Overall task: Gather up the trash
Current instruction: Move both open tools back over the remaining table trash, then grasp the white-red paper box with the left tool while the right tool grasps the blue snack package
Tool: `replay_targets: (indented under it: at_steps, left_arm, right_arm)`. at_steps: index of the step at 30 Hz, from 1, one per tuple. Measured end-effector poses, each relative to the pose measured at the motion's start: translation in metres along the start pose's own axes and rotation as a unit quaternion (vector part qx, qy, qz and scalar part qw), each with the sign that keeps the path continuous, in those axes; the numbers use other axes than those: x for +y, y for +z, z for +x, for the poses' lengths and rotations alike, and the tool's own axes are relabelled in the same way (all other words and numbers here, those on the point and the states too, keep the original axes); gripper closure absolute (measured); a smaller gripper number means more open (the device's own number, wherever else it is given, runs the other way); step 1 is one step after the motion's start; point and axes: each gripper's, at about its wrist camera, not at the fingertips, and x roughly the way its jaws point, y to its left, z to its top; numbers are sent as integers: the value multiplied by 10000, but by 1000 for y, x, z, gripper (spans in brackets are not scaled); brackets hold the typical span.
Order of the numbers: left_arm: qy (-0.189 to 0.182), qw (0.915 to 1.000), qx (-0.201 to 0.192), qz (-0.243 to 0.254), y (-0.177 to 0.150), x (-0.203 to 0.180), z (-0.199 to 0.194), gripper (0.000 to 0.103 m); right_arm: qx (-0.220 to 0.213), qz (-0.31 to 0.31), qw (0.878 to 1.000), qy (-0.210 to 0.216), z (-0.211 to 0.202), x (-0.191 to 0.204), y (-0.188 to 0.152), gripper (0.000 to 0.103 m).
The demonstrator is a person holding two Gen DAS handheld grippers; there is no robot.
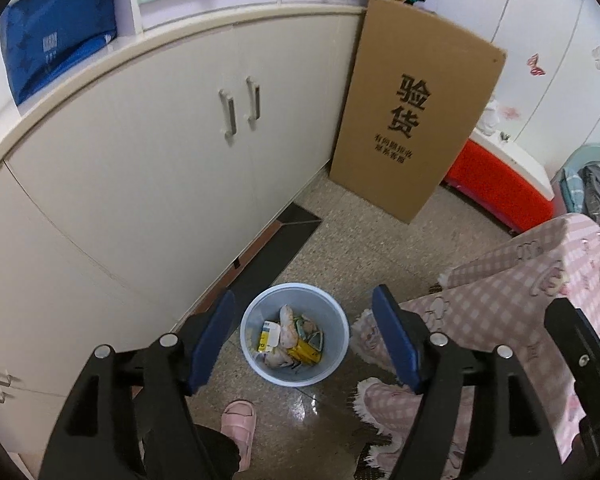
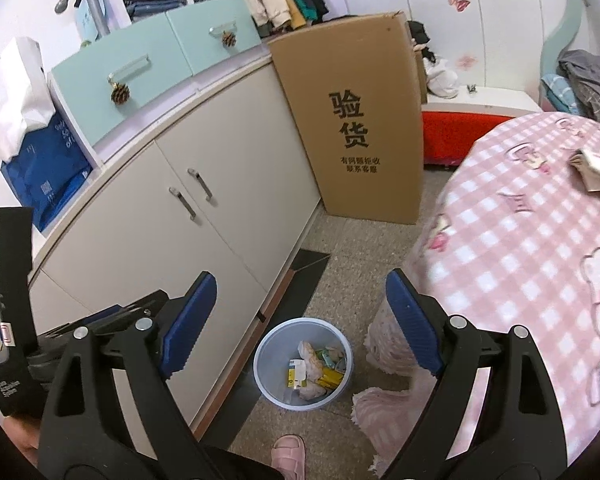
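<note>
Trash (image 1: 290,338) already fills part of the blue bin (image 1: 332,364) on the floor.
Left hand-held gripper (image 1: 304,340) and right hand-held gripper (image 2: 298,328) hover above, jaws apart, empty; some items remain on the pink tabletop (image 2: 520,248).

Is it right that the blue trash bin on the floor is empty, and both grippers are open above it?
Not quite: the trash bin is not empty. The left wrist view shows wrappers and small cartons inside. The left gripper and right gripper are indeed open above it.
</note>
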Motion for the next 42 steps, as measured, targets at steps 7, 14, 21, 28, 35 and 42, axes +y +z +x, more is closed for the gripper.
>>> replay_targets:
  at_steps: [7, 14, 21, 28, 35, 42]
  left_arm:
    - [-326, 9984, -411, 193, -7, -37, -46, 30]
    - [-764, 9926, -569, 758, -19, -108, -69, 27]
    - [-1043, 9709, -886, 1966, -38, -213, -79, 27]
    - [-1745, 9536, -651, 2363, -42, -292, -69, 27]
    - [-2450, 9561, -45, 1607, -36, -338, -33, 27]
    - [-2870, 9526, 156, 996, -37, -369, -3, 27]
  right_arm:
    - [-352, 145, 9990, -237, -47, -33, 7, 16]
    - [-693, 556, 9929, -794, -94, -106, 12, 15]
    - [-590, 912, 9791, -1721, -125, -196, 11, 13]
    - [-576, 1313, 9696, -1985, -134, -257, 9, 13]
    - [-683, 1326, 9665, -2089, -136, -286, 22, 13]
    - [-822, 1440, 9657, -1998, -131, -307, 31, 13]
